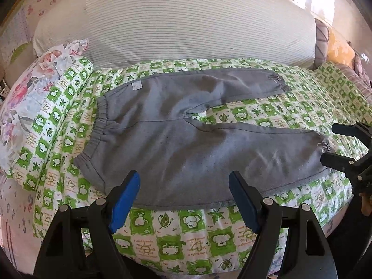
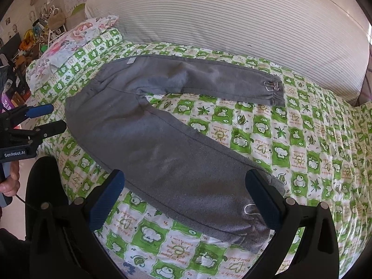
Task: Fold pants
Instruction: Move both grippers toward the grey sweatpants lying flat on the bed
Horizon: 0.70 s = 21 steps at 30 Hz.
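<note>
Grey pants (image 1: 176,137) lie flat on a green-and-white quilt (image 1: 176,227), waistband at the left, both legs spread apart toward the right. They also show in the right wrist view (image 2: 148,144). My left gripper (image 1: 184,186) is open and empty, hovering over the near edge of the seat and near leg. My right gripper (image 2: 184,186) is open and empty, above the near leg close to its cuff (image 2: 253,230). The right gripper also shows in the left wrist view (image 1: 344,148), and the left gripper shows in the right wrist view (image 2: 48,118).
A large striped white cushion (image 1: 176,25) lies behind the pants. A floral pillow (image 1: 30,88) sits at the left beyond the waistband. The quilt (image 2: 313,144) extends to the right. Cluttered shelves (image 2: 34,30) stand far left.
</note>
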Tool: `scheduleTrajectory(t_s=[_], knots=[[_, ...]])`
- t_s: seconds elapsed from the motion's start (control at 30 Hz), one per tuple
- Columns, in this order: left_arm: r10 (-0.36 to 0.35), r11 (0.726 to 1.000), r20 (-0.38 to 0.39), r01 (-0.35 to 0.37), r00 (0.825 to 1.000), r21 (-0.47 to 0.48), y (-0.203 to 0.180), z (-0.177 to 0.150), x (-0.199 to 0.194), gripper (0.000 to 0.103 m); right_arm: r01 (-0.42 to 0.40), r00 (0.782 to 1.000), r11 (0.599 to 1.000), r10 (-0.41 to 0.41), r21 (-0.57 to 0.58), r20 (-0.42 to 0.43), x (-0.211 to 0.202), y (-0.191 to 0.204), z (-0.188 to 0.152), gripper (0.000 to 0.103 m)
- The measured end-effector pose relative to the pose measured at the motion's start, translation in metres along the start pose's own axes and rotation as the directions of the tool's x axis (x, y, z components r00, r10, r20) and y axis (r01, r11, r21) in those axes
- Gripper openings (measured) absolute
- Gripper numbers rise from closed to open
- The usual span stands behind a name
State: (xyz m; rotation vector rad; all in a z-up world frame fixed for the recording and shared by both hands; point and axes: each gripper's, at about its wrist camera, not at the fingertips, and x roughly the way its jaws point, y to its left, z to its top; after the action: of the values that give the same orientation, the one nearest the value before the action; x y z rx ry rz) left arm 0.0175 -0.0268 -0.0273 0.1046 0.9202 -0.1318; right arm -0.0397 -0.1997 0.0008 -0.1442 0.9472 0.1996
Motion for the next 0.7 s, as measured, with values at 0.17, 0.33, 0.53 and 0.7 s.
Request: scheduleTrajectory(t_s=[0.17,0.33,0.53,0.7], knots=[[-0.008,1.0,-0.009,0.008,1.0,0.012,-0.003,0.003,0.007,0.079,-0.005,1.0,1.0,0.005,0.016,-0.004,0.004,-0.006,0.001,0.103],[-0.021,0.999,-0.016,0.021,1.0,0.03,-0.009,0.005,0.012,0.079,-0.024,1.0,0.999,0.025,0.049,-0.02,0.01,-0.015,0.001,0.103],[-0.029,0.999,-0.03,0.03,0.999,0.043,-0.014,0.008,0.021,0.079,-0.03,0.999,0.997,0.031,0.065,-0.024,0.016,-0.023,0.003,0.103],[-0.035,0.998,-0.04,0.037,0.999,0.049,-0.018,0.012,0.029,0.079,-0.029,0.999,0.996,0.032,0.078,-0.031,0.022,-0.032,0.006,0.103]])
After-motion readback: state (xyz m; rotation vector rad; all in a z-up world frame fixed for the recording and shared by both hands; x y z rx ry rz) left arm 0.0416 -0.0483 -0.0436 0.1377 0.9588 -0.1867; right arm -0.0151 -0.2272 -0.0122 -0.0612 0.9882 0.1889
